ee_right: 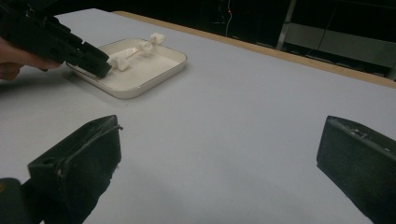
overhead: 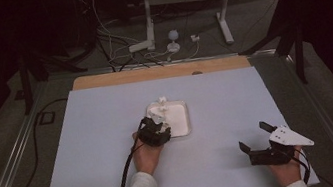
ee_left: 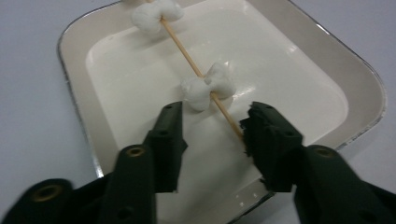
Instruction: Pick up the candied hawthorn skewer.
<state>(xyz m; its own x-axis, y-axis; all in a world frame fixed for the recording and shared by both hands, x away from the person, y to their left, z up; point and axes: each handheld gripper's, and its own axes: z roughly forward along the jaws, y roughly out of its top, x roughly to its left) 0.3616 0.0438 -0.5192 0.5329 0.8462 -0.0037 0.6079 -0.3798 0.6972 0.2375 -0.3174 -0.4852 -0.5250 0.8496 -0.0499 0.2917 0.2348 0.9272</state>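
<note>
The wooden skewer (ee_left: 196,70) lay slanted in the white tray (ee_left: 74,88), running from about eleven o'clock down toward five, with marshmallows (ee_left: 208,86) threaded on it. The left gripper (ee_left: 212,123) stood over the tray's near end, its jaws part-closed around the skewer's bare lower tip; one pad (ee_left: 261,133) met the stick, the other stood apart, so I judged the grasp begun but not finished. Lifting the skewer out was still to come. The right gripper (overhead: 257,139) rested at the table's (overhead: 118,182) five o'clock corner, jaws wide and empty, well apart from the tray.
</note>
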